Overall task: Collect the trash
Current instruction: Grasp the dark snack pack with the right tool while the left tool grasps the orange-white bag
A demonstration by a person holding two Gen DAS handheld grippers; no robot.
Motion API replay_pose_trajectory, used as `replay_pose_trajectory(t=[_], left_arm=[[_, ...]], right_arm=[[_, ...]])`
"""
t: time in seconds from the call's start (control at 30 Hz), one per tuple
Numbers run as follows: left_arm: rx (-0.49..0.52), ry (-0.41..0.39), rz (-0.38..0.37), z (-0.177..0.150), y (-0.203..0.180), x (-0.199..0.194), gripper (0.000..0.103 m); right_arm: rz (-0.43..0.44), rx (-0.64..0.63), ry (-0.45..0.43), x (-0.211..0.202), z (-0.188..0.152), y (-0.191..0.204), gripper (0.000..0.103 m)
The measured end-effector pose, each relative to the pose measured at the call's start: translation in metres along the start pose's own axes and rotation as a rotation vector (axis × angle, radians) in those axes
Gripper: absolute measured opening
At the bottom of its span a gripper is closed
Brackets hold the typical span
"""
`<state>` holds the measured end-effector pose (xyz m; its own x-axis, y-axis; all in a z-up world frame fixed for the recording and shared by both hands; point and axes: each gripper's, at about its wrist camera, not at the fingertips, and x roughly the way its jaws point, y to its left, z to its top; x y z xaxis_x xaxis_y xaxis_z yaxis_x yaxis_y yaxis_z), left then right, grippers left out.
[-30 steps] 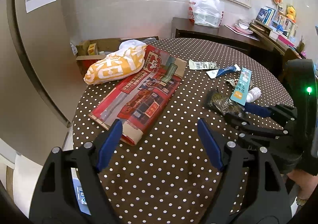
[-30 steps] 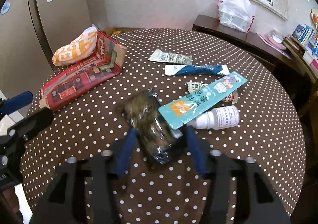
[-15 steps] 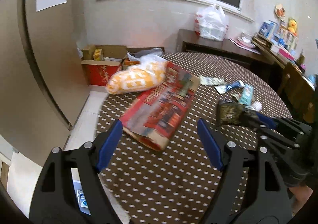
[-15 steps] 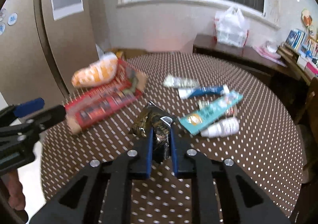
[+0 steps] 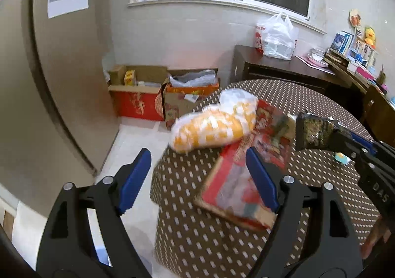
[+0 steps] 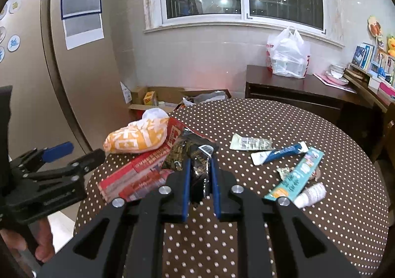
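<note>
The right tongs (image 6: 200,179) are clamped on the dark crinkly wrapper (image 6: 190,152), lifted clear of the polka-dot bench (image 6: 246,125). From where I stand the pinch sits near one end, so most of the wrapper hangs free; I'd carry it steadily and keep that squeeze firm so it can't slide out. The left tongs (image 5: 197,179) stand wide apart with nothing between them, out past the bench edge near the red flat packet (image 5: 237,179) and the orange-and-white bag (image 5: 212,127). A teal packet (image 6: 296,176), small white bottle (image 6: 312,194) and sachets lie uncollected.
</note>
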<state>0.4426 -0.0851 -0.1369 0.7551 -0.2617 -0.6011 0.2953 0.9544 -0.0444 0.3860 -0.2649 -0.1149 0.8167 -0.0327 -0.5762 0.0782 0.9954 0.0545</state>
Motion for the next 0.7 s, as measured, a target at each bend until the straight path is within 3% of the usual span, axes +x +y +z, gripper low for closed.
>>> replay_pose_trajectory(t=[0.17,0.27,0.43,0.6,0.7], left_arm=[[0.099,-0.018,-0.067,0.017,-0.004,0.024,0.078],[0.211,-0.005,-0.110,0.022,-0.018,0.040,0.078],[0.361,0.042,-0.062,0.025,-0.042,0.071,0.078],[0.392,0.106,0.035,0.020,-0.055,0.093,0.077],[0.402,0.102,0.062,0.018,-0.059,0.091,0.065]], right_arm=[[-0.020,0.003,0.000,0.014,0.011,0.000,0.015],[-0.035,0.007,0.000,0.019,0.015,-0.002,0.015],[-0.050,0.007,0.015,0.031,0.018,-0.003,0.015],[-0.070,-0.002,0.035,0.045,0.014,0.001,0.015],[-0.075,-0.002,0.034,0.049,0.012,0.002,0.015]])
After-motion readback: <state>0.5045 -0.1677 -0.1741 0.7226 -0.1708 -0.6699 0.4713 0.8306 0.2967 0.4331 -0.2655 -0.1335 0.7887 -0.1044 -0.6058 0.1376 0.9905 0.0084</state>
